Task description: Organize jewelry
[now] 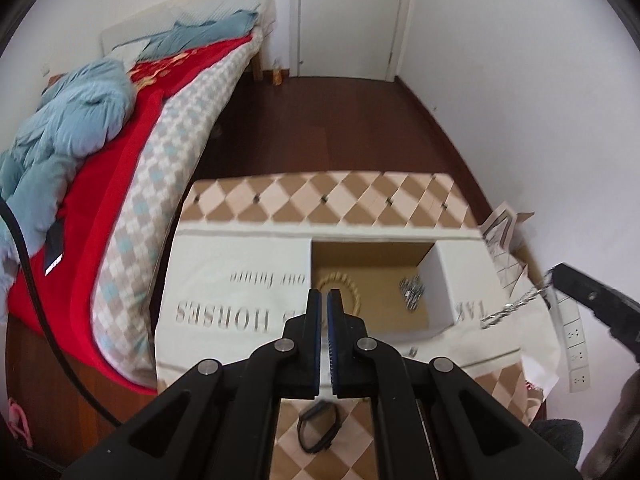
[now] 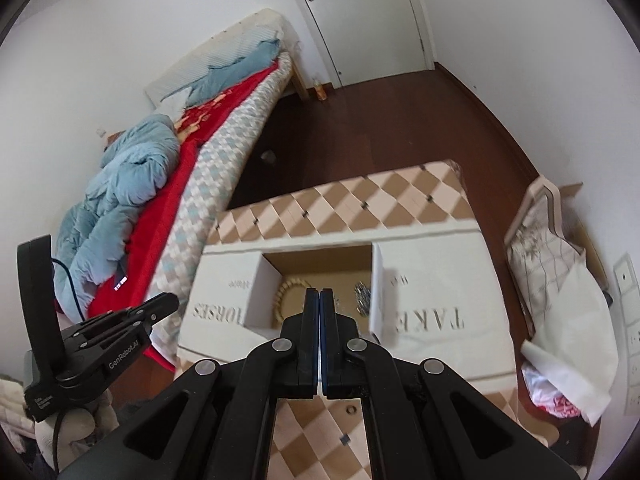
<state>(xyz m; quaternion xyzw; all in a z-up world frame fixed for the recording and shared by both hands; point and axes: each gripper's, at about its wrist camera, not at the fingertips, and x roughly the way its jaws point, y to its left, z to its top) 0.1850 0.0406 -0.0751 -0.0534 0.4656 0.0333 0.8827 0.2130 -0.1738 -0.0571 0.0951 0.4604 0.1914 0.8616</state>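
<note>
Both tongs sit above the box (image 1: 372, 280) on the tabletop (image 1: 320, 200). Left tongs (image 1: 324, 296): I read them pressed together, empty. Right tongs (image 2: 319, 296): clamped; only the left view shows a silver chain (image 1: 516, 304) dangling from them. Beaded bracelet (image 2: 286, 292) and metal pieces (image 2: 362, 296) lie inside the box. A black ring (image 1: 318, 428) shows only in the left view.
</note>
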